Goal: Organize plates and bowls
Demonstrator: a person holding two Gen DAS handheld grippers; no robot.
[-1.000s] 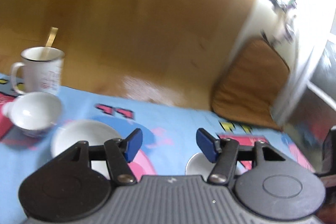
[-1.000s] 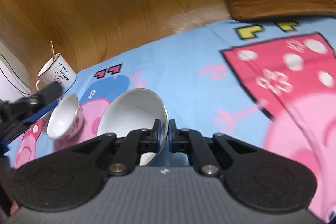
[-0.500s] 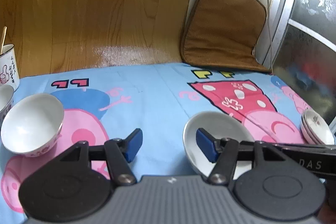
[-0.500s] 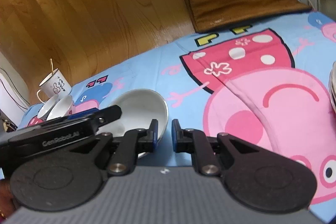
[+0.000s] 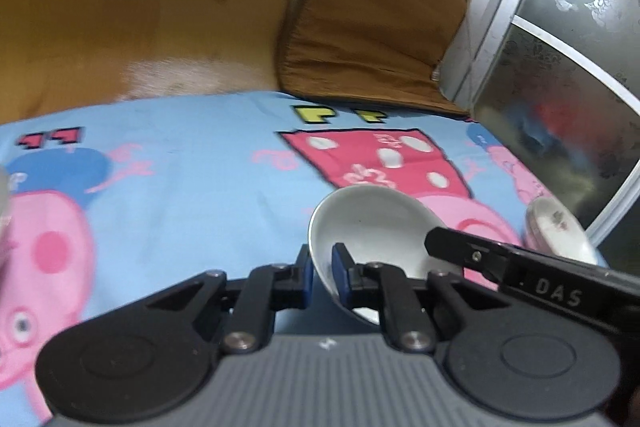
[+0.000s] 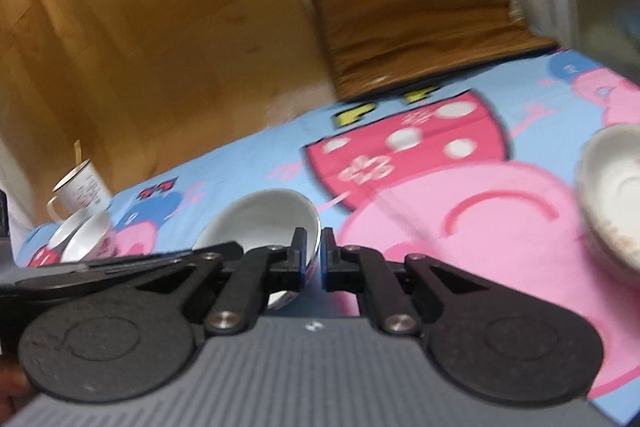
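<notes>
A blue cartoon-pig sheet [image 6: 248, 163] is covering the surface. Sitting on it: a mug [image 6: 80, 187] with two small bowls [image 6: 86, 237] just beside it at the left, stacked plates [image 6: 612, 195] at the right.

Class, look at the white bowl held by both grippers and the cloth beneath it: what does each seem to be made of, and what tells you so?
White bowl: probably glazed ceramic; smooth, glossy, with a thin hard rim. Melamine cannot be ruled out.
Cloth: printed woven fabric, likely cotton or polyester; matt, with flat cartoon pigs in pink and blue.
</notes>
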